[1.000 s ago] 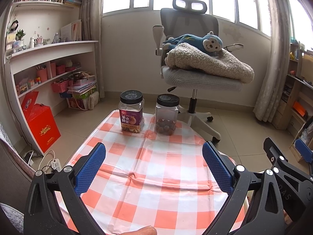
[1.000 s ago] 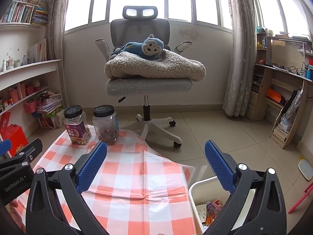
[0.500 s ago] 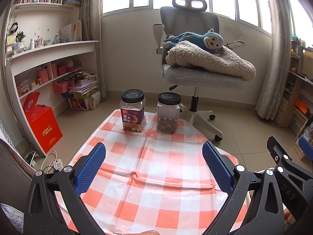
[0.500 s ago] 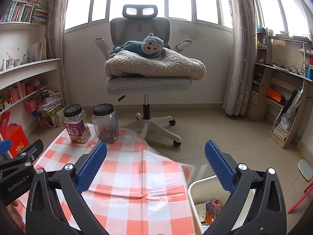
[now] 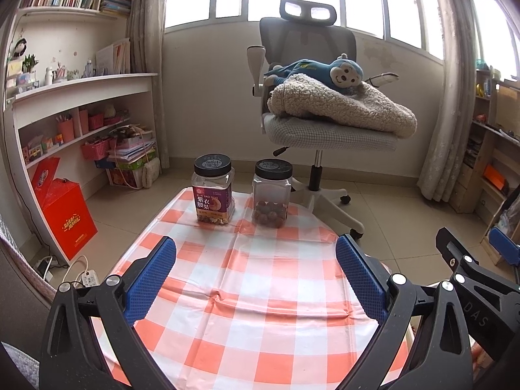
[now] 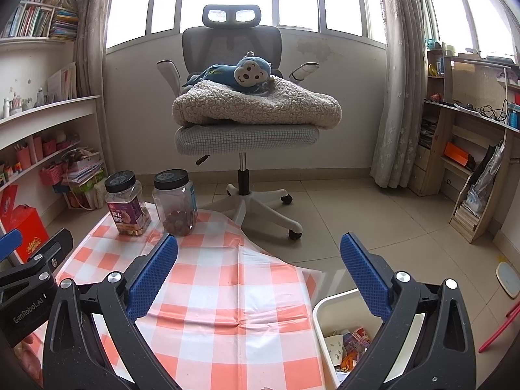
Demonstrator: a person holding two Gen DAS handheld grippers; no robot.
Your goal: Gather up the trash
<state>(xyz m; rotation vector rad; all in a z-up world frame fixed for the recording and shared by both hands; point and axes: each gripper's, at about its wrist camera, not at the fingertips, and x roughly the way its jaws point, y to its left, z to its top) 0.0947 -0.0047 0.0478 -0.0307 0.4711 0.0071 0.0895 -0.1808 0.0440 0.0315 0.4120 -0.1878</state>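
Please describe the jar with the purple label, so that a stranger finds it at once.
Look at the orange-and-white checked tablecloth. At its far edge stand two clear plastic jars with black lids. The wanted jar is the left one, and only it carries a purple label; its neighbour shows dark round fruits.

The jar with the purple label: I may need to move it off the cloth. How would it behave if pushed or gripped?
The jar with the purple label is tall and nearly empty, nuts only at its bottom, so probably light and apt to tip if pushed near the lid. Its clear plastic walls look smooth, perhaps slippery. The checked tablecloth may wrinkle under it.
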